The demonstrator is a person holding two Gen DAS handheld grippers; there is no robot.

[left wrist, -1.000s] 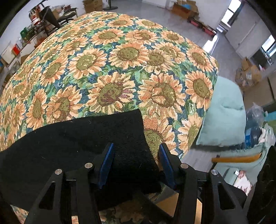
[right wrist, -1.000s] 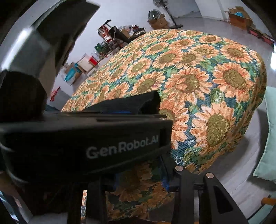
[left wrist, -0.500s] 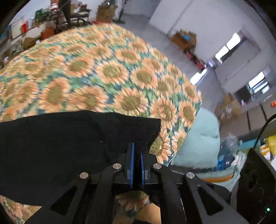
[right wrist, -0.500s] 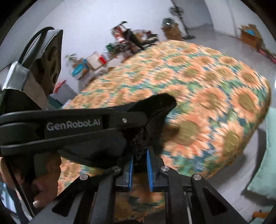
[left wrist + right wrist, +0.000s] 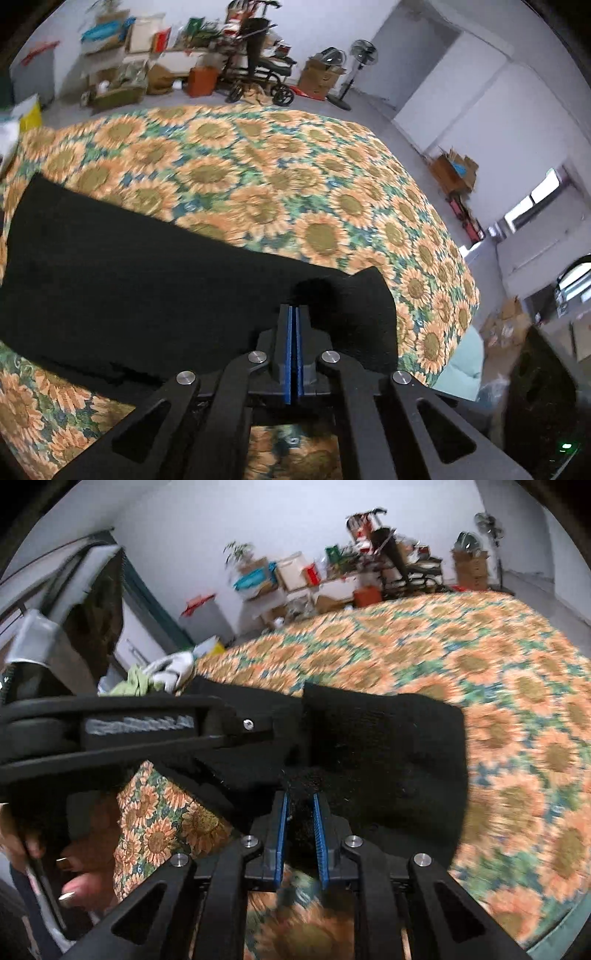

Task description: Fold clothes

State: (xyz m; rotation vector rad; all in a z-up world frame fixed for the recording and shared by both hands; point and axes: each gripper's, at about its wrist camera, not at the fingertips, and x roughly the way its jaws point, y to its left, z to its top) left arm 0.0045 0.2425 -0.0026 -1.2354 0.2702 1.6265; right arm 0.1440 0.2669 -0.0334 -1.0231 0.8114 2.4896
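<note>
A black garment [image 5: 147,280] lies across the near part of a table covered in a sunflower cloth [image 5: 258,166]. My left gripper [image 5: 294,310] is shut, its blue pads pressed together on the garment's near right corner, which stands up fuzzy just past the tips. In the right wrist view the same garment [image 5: 388,746] is folded over in a thick flap. My right gripper [image 5: 300,801] is shut on a bunched wad of it between the blue pads. The left gripper's black body [image 5: 147,731] crosses that view at the left, held by a person's hand [image 5: 81,886].
A heap of white and green clothes [image 5: 162,672] sits at the table's far left edge. Beyond the table are boxes, a wheeled walker [image 5: 258,74] and a standing fan [image 5: 360,55]. A pale teal cushion [image 5: 465,362] lies below the table's right edge.
Both grippers went from open around the garment's edge to shut on it. They then lifted it and swung it over the table, and both views turned toward the cluttered wall.
</note>
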